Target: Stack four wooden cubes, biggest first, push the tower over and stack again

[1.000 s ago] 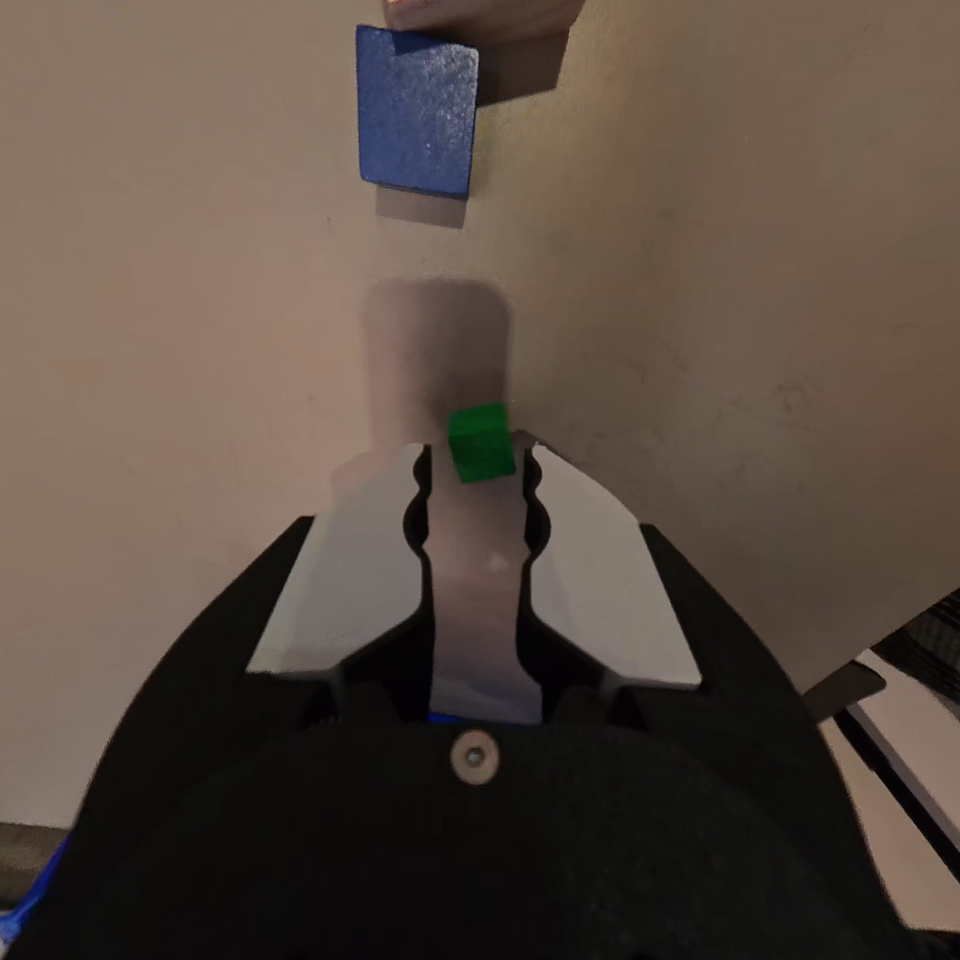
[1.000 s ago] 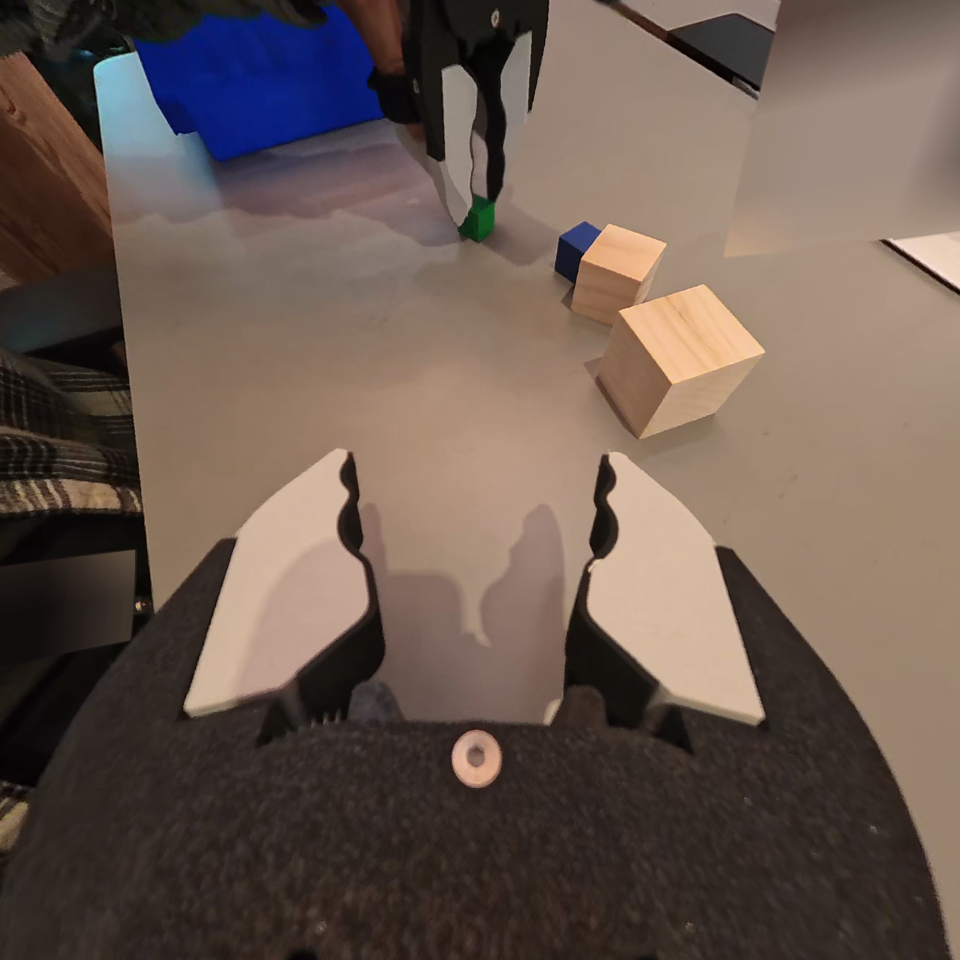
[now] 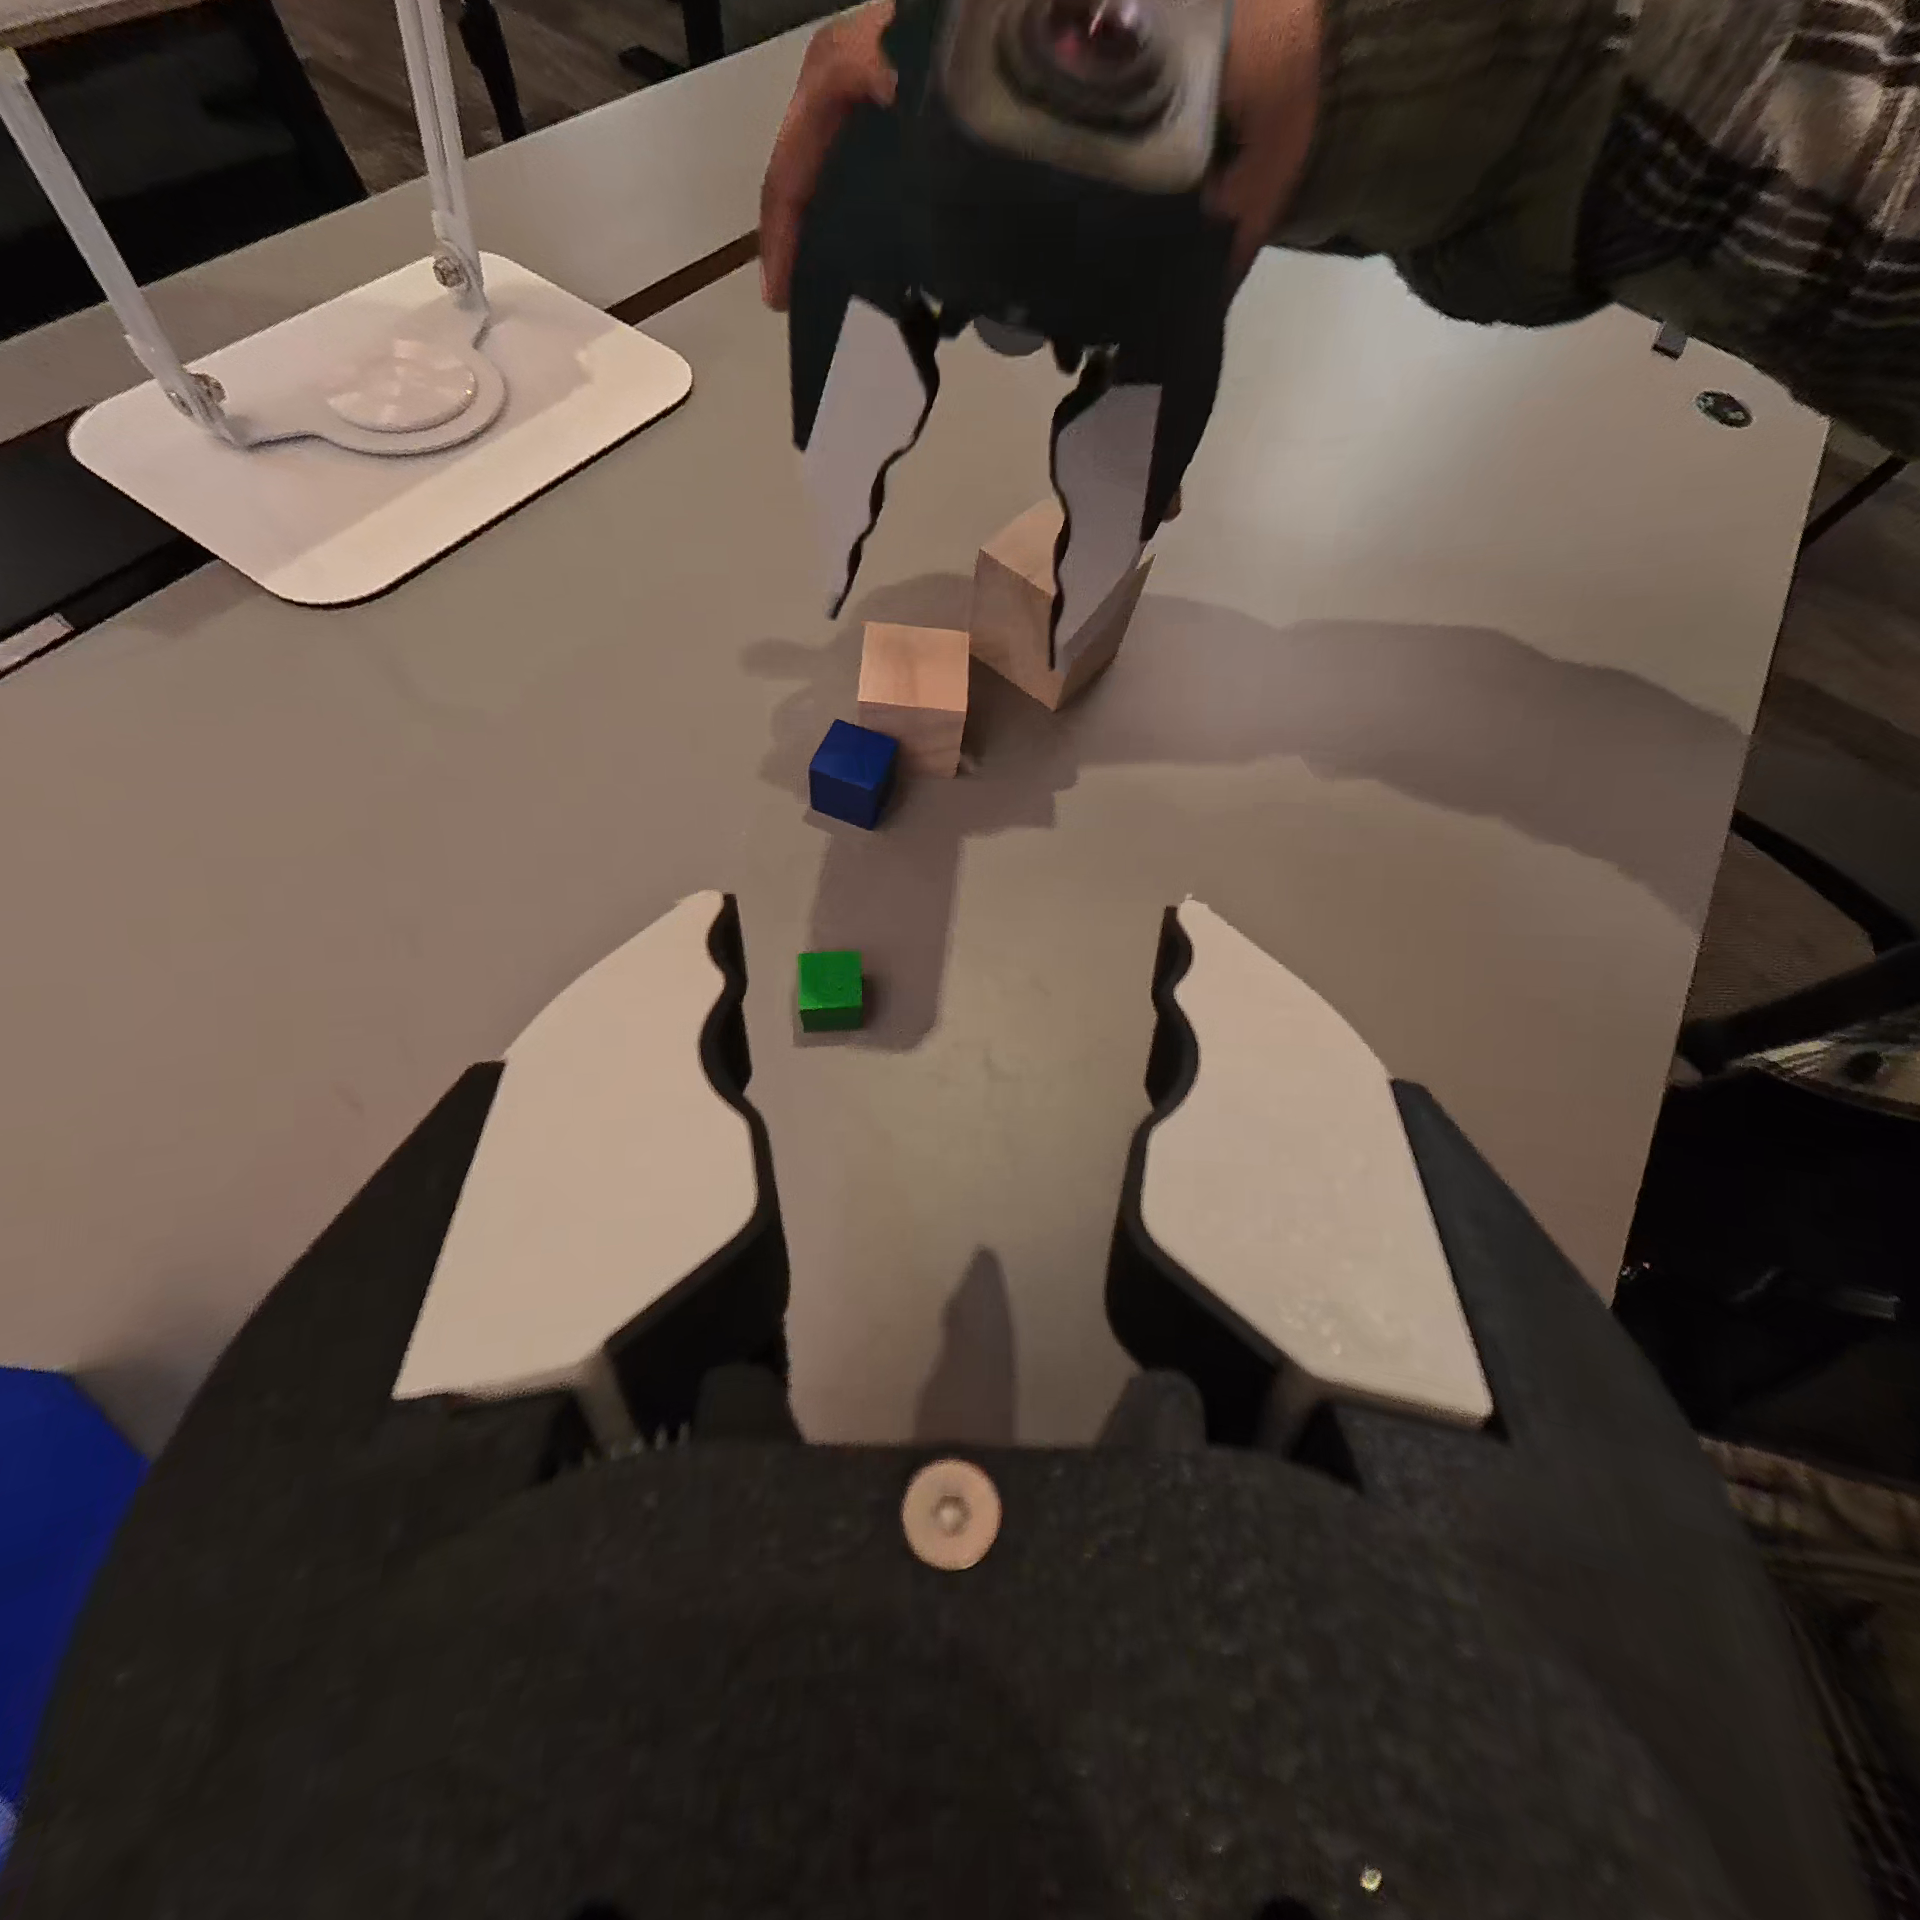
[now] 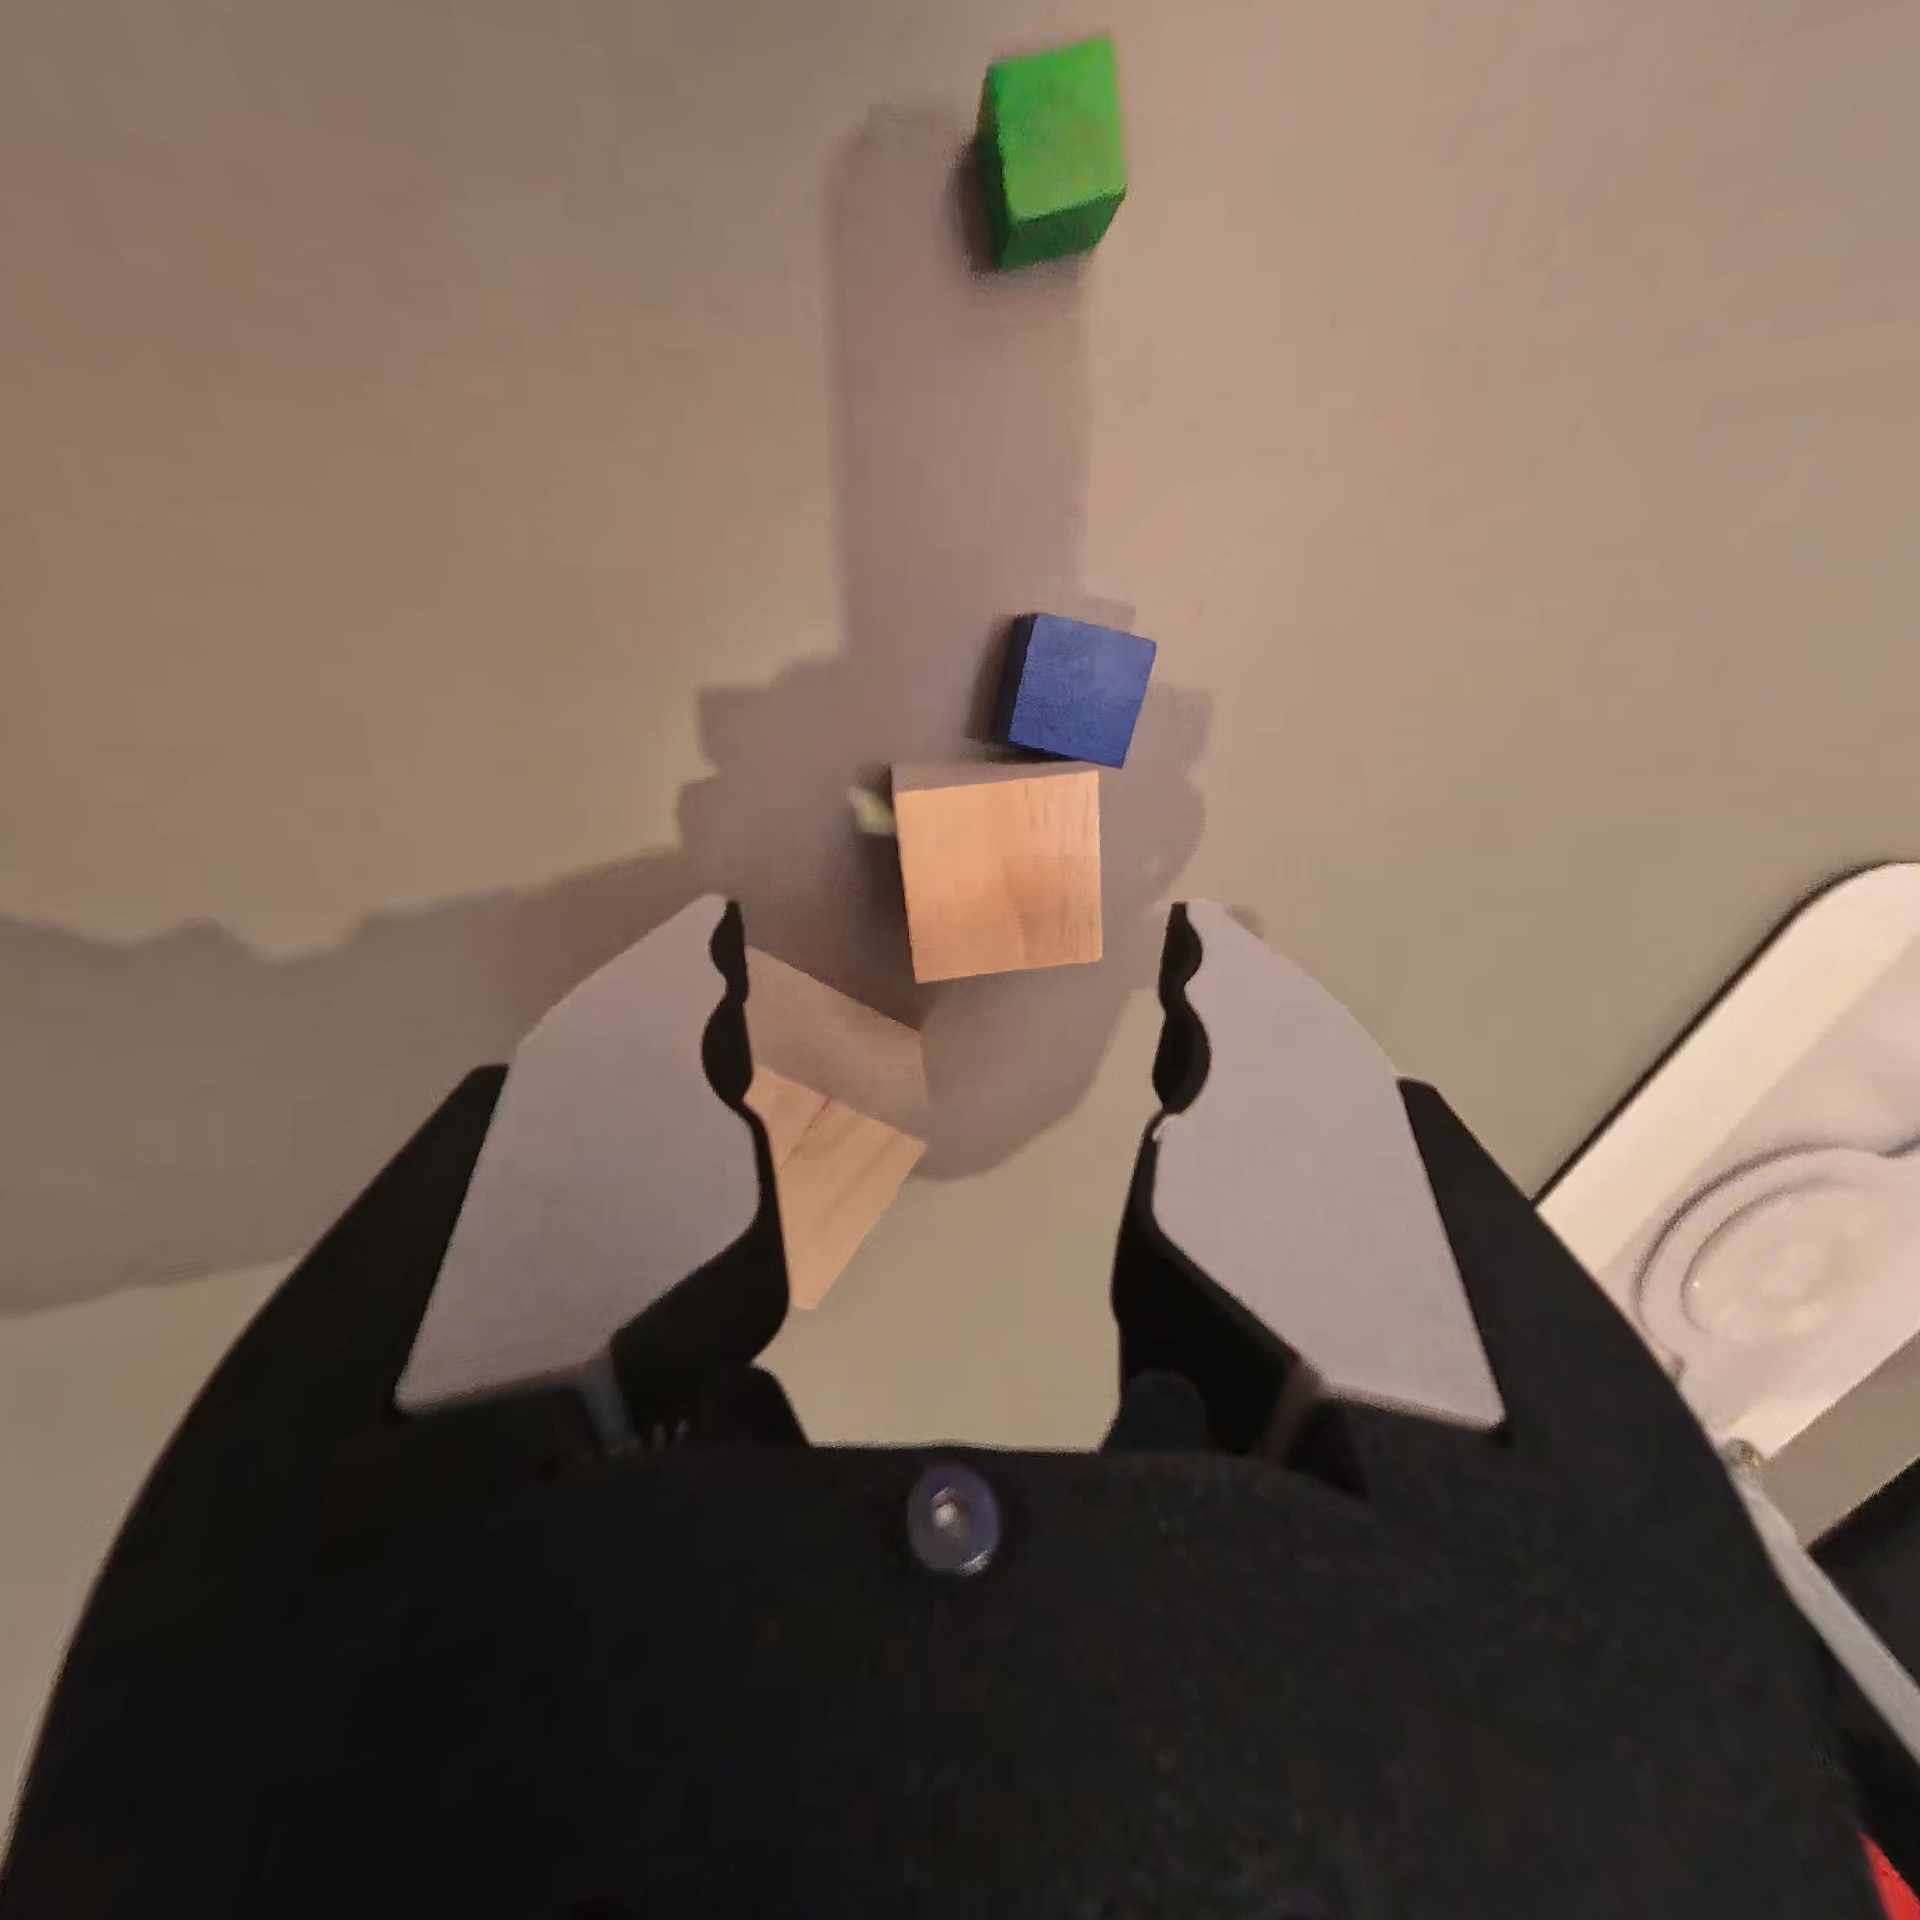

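Four cubes lie apart in a row on the grey table (image 3: 1351, 831), none stacked. In the left wrist view they are a small green cube (image 3: 831, 990), a blue cube (image 3: 852, 774), a medium wooden cube (image 3: 914, 696) and a big wooden cube (image 3: 1023, 613). My left gripper (image 3: 951, 914) is open and empty, and the green cube lies just inside its left fingertip. My right gripper (image 3: 945, 634) hovers open over the big cube. In the right wrist view, the right gripper (image 4: 951, 920) is open, with the big cube (image 4: 831, 1153) partly behind its left finger. The medium cube (image 4: 997, 873), blue cube (image 4: 1075, 691) and green cube (image 4: 1055, 151) lie beyond.
A white lamp base (image 3: 384, 416) with thin white arms stands at the far left of the table; it also shows in the right wrist view (image 4: 1766, 1195). A person's plaid sleeve (image 3: 1714, 208) holds the right gripper. A blue object (image 3: 52, 1475) sits at the lower left edge.
My left gripper has opened and drawn back, leaving the green cube on the table. My right gripper has moved forward to hover over the big wooden cube.
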`<action>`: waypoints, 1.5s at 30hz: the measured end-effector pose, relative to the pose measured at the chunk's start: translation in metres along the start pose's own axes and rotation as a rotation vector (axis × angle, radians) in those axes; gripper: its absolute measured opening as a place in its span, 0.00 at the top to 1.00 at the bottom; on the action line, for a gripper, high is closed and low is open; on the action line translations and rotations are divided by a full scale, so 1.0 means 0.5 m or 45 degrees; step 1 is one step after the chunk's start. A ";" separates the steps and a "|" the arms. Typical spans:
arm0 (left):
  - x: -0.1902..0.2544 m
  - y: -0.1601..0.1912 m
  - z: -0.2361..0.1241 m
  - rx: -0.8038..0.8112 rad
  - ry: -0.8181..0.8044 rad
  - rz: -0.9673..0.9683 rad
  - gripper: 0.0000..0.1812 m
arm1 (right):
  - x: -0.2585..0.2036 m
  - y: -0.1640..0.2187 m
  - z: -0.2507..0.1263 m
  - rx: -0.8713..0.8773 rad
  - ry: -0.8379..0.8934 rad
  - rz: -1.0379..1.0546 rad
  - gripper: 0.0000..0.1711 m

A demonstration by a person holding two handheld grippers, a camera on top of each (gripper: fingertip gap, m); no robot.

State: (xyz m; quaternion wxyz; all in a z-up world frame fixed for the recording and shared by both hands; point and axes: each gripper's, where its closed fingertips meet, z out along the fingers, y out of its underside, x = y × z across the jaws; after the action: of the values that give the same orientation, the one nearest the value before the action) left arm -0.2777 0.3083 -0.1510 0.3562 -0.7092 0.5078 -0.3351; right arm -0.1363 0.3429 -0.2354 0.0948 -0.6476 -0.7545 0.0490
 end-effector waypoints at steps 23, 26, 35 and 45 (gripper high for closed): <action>0.008 -0.030 -0.049 0.159 -0.006 0.038 0.63 | -0.021 0.075 -0.112 -0.284 0.061 0.679 0.74; 0.015 -0.030 -0.046 0.151 0.008 0.048 0.63 | -0.055 0.095 -0.114 -0.291 0.052 0.738 0.74; 0.019 -0.031 -0.050 0.146 -0.018 0.082 0.63 | -0.081 0.120 -0.069 -0.281 -0.005 0.743 0.74; 0.003 -0.020 -0.043 0.123 -0.026 0.062 0.64 | -0.082 0.110 -0.056 -0.298 -0.036 0.685 0.74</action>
State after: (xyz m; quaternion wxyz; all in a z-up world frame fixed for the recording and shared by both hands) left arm -0.2903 0.3056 -0.1310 0.4032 -0.6821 0.5044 -0.3432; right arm -0.0714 0.3098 -0.2219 -0.0074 -0.8302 -0.5574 -0.0061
